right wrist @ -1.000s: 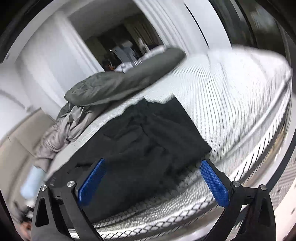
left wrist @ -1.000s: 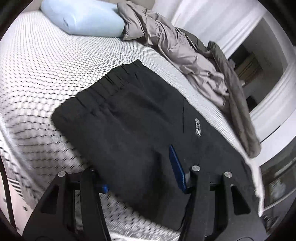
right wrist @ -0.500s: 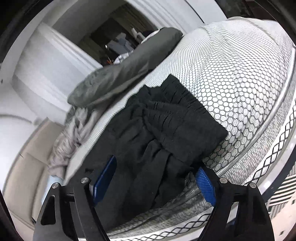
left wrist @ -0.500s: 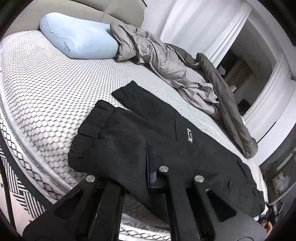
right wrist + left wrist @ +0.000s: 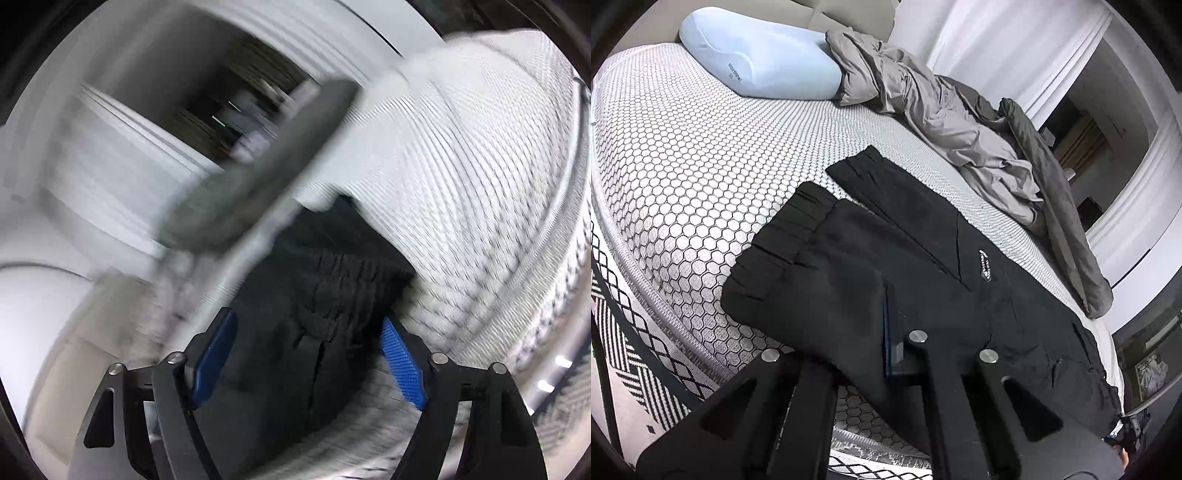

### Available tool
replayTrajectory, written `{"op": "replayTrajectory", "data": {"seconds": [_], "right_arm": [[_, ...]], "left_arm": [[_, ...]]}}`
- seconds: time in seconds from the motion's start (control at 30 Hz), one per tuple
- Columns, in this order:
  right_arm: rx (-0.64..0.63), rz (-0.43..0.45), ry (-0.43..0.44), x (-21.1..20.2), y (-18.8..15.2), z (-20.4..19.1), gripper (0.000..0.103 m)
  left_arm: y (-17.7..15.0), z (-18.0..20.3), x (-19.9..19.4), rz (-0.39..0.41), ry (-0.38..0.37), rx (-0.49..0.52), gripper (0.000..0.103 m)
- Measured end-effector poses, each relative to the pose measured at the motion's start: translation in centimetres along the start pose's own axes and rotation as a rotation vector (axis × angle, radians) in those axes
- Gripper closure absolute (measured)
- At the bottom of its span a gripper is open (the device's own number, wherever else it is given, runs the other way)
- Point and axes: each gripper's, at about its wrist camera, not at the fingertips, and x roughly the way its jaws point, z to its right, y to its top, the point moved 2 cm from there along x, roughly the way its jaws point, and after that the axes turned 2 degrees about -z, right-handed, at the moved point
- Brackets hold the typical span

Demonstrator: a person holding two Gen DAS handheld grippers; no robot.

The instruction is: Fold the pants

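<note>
Black pants (image 5: 908, 266): laid lengthwise on the honeycomb-patterned bed (image 5: 683, 155), near its front edge, waistband end toward the blue pillow (image 5: 757, 62). My left hand-held gripper (image 5: 886, 343): pressed together, pinching the near edge of the fabric. My right hand-held gripper (image 5: 306, 354): jaws just closing, still spread, the gathered cuff end between the pads; contact not confirmed, view blurred. Risks: right pads may catch one layer only, so the fold drags crooked; uneven lift could pull the cloth off the bed edge. Grey duvet (image 5: 960, 122): bunched alongside, well apart. Containers: none visible.
</note>
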Motion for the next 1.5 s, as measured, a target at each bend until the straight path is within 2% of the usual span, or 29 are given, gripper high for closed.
{"op": "replayTrajectory", "data": {"seconds": [0.03,0.07,0.1,0.13,0.2,0.3,0.4,0.53,0.63,0.73,0.9,1.03,1.2,1.23,1.3,1.33,1.37,1.4,1.43,1.47,1.5], "right_arm": [[0.003,-0.029,-0.024,0.7,0.0,0.2,0.060],[-0.007,-0.018,-0.045,0.6,0.1,0.1,0.065],[-0.027,0.005,-0.044,0.1,0.3,-0.3,0.075],[-0.042,0.035,-0.024,-0.6,0.4,-0.8,0.082],[-0.060,0.090,0.022,-2.5,0.5,-1.5,0.087],[-0.030,0.082,-0.021,-3.1,0.2,-0.4,0.088],[0.071,0.003,-0.036,-2.0,-0.4,1.7,0.088],[-0.013,0.079,-0.009,-3.3,-0.3,-0.3,0.089],[-0.031,0.114,0.010,-4.8,-0.3,-1.2,0.090],[-0.046,0.148,0.041,-7.0,0.1,-2.4,0.091],[-0.112,0.232,0.012,-8.0,2.3,-7.3,0.091],[-0.132,0.238,-0.046,-5.2,6.1,-10.5,0.091],[-0.140,0.192,-0.129,2.2,11.9,-13.8,0.091],[-0.142,0.179,-0.150,4.2,13.1,-14.4,0.091],[-0.166,0.145,-0.223,8.6,15.0,-15.3,0.088],[-0.168,0.127,-0.248,10.7,15.7,-15.6,0.083],[-0.170,0.094,-0.266,13.1,16.5,-15.7,0.078],[-0.170,0.075,-0.276,14.9,17.0,-15.6,0.068],[-0.175,0.063,-0.303,16.7,17.5,-15.5,0.058],[-0.184,0.054,-0.335,17.7,17.7,-15.3,0.056],[-0.192,0.047,-0.359,18.4,17.8,-15.3,0.056]], "left_arm": [[0.1,0.0,0.2,-0.004,0.000,-0.002,0.103],[0.2,-0.1,0.2,-0.006,-0.003,-0.005,0.103],[0.2,-0.2,0.1,-0.006,-0.007,-0.004,0.103],[0.2,-0.2,0.0,-0.005,-0.010,-0.001,0.102],[0.3,-0.5,-0.4,0.001,-0.024,0.006,0.102],[0.0,-1.1,-0.4,-0.019,-0.014,0.010,0.102],[-0.3,-1.6,0.6,-0.068,0.010,0.000,0.102],[0.1,-1.2,-0.6,-0.024,-0.003,0.008,0.103],[0.8,-0.8,-1.9,-0.003,-0.026,-0.014,0.103],[2.5,0.3,-3.2,0.022,-0.056,-0.019,0.103],[6.7,3.1,-2.9,0.040,-0.053,0.018,0.103],[10.8,5.4,-0.1,0.026,-0.020,0.034,0.103],[16.5,8.2,7.8,-0.072,0.027,0.039,0.102],[17.5,8.5,9.7,-0.094,0.051,0.036,0.099],[19.5,8.6,14.4,-0.162,0.156,0.035,0.087],[20.2,8.5,16.3,-0.182,0.172,0.030,0.082],[21.0,8.2,17.9,-0.189,0.167,0.013,0.081],[21.6,7.7,19.2,-0.195,0.160,-0.007,0.080],[21.9,7.3,19.9,-0.200,0.163,-0.018,0.065],[22.3,6.8,20.2,-0.197,0.180,-0.031,0.046],[22.6,6.3,20.2,-0.181,0.182,-0.041,0.040]]}}
